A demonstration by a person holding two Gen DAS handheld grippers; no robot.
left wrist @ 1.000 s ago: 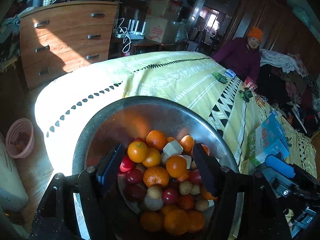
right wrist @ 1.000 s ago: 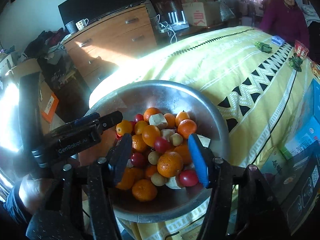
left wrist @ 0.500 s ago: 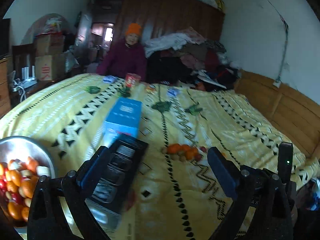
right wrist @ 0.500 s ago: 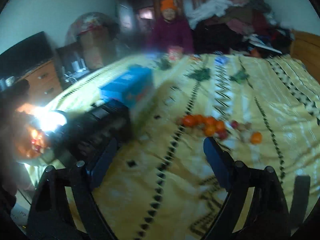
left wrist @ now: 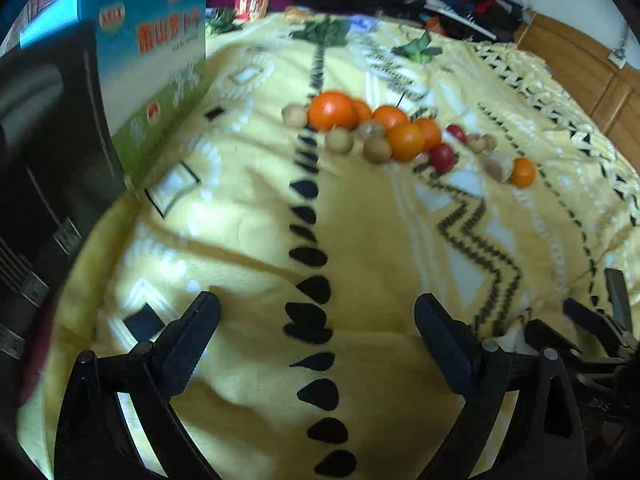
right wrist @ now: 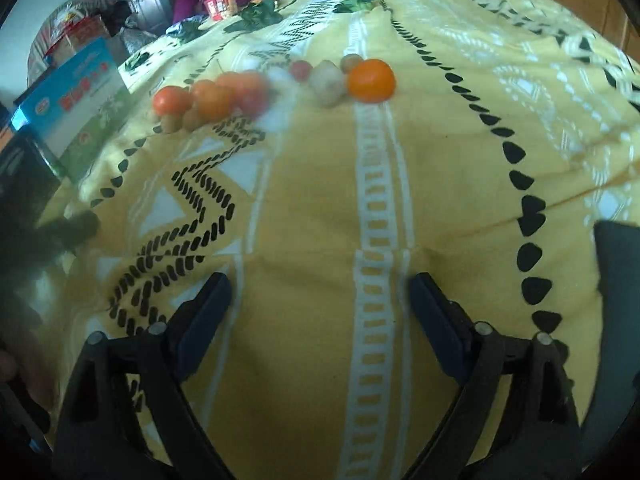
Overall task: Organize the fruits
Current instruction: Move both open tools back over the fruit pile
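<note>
Since the loose fruits (left wrist: 384, 132) lie clustered on the blanket (left wrist: 360, 240) at upper centre, I keep my left gripper (left wrist: 316, 336) and right gripper (right wrist: 320, 312) wide and empty, jaws just opened, aimed to reach them.

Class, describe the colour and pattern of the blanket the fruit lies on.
The blanket is yellow with black and white geometric rows and zigzags; the right wrist view shows it best.

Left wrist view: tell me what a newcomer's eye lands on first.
A loose row of oranges, small red fruits and pale brown round ones lies on the yellow patterned blanket, ahead of the open, empty left gripper. A blue and green carton stands at the upper left.
</note>
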